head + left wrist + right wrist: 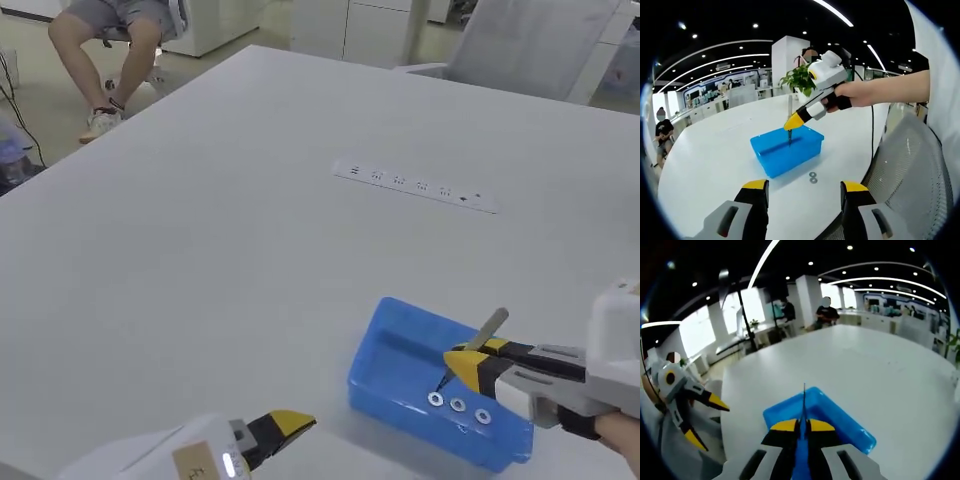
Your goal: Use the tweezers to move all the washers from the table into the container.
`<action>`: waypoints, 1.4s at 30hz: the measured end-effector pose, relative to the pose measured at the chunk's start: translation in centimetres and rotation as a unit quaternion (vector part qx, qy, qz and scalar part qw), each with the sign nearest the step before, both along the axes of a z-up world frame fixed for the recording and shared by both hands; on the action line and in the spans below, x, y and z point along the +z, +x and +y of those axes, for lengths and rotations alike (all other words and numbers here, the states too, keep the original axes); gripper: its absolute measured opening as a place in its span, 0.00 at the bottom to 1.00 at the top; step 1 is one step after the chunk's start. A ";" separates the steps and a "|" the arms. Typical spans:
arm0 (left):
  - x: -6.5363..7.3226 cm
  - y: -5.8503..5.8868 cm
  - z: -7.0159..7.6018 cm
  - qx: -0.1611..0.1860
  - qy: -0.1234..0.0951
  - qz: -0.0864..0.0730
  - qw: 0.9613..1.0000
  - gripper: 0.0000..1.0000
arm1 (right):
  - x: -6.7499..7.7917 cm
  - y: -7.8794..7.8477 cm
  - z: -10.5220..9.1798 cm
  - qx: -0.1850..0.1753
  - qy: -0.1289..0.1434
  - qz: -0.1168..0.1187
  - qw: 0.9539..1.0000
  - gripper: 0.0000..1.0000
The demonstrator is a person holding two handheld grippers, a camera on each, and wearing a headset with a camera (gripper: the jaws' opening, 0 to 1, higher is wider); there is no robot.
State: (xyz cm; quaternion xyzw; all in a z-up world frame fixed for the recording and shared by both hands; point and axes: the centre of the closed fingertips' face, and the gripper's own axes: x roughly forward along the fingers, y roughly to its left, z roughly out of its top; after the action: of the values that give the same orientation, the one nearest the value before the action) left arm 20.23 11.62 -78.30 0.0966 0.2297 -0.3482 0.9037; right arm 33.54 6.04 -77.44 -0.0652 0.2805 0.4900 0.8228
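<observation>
A blue container (400, 335) sits near the table's front edge, with three washers (458, 404) lying inside it. My right gripper (462, 365) is shut on metal tweezers (487, 328), whose tips point down into the container. In the right gripper view the tweezers (803, 402) run out between the shut jaws (803, 426) over the container (845, 425). My left gripper (805, 192) stands open and holds nothing, a short way before the container (785, 147). A pair of washers (813, 177) lies on the table just in front of it. The left gripper (290, 425) sits low at the left.
A flush socket strip (415, 186) is set in the white table (200, 220) farther back. A person (120, 40) sits beyond the far left corner. A mesh office chair (920, 165) stands at the table's edge by the left gripper.
</observation>
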 end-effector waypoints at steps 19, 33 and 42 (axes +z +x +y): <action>-0.1 -0.1 -0.1 -0.004 0.004 0.000 1.000 0.56 | 1.7 -4.3 -0.3 0.029 0.025 -0.015 0.999 0.04; -0.1 -0.2 -0.1 -0.006 0.005 0.002 1.000 0.56 | -1.5 -5.7 -0.1 0.042 -0.003 0.012 0.999 0.04; 0.0 -0.3 -0.2 -0.007 0.006 0.004 1.000 0.56 | -3.2 -6.7 0.3 0.054 -0.009 0.031 0.998 0.04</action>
State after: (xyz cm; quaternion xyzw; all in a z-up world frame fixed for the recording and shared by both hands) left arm 19.93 11.43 -78.35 0.1021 0.2343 -0.3531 0.9000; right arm 26.80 6.33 -80.66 -0.0725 0.3070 0.5325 0.7854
